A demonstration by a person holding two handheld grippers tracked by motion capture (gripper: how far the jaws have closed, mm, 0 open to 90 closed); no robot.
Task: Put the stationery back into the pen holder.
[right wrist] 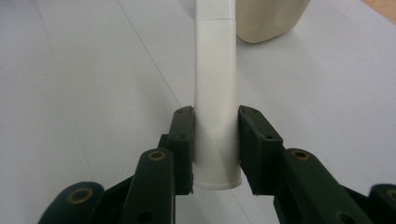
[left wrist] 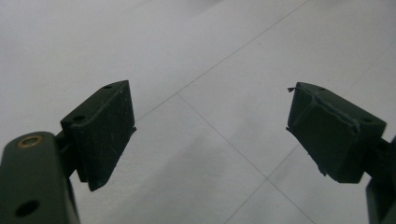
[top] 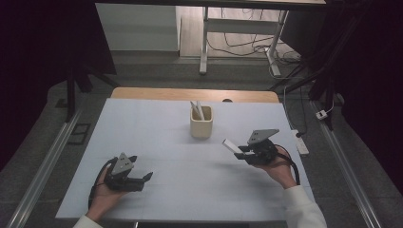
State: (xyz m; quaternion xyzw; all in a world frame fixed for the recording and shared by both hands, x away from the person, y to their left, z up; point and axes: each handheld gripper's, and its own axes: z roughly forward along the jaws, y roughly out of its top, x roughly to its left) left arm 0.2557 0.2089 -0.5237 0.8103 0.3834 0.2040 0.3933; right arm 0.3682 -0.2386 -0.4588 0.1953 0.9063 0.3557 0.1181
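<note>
black left gripper (top: 142, 178) low over white table (top: 157, 137), jaws apart, empty. cream square plastic cup (top: 201, 122) mid-table, white sticks inside. black right gripper (top: 240, 151) clamped on white rigid tube (right wrist: 215, 88) near its end, beside cup; likely light, smooth, slippery.

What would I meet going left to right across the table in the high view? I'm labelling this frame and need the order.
Left gripper, open above the white table → beige cup with white sticks in it → white marker → right gripper, which holds that marker.
</note>
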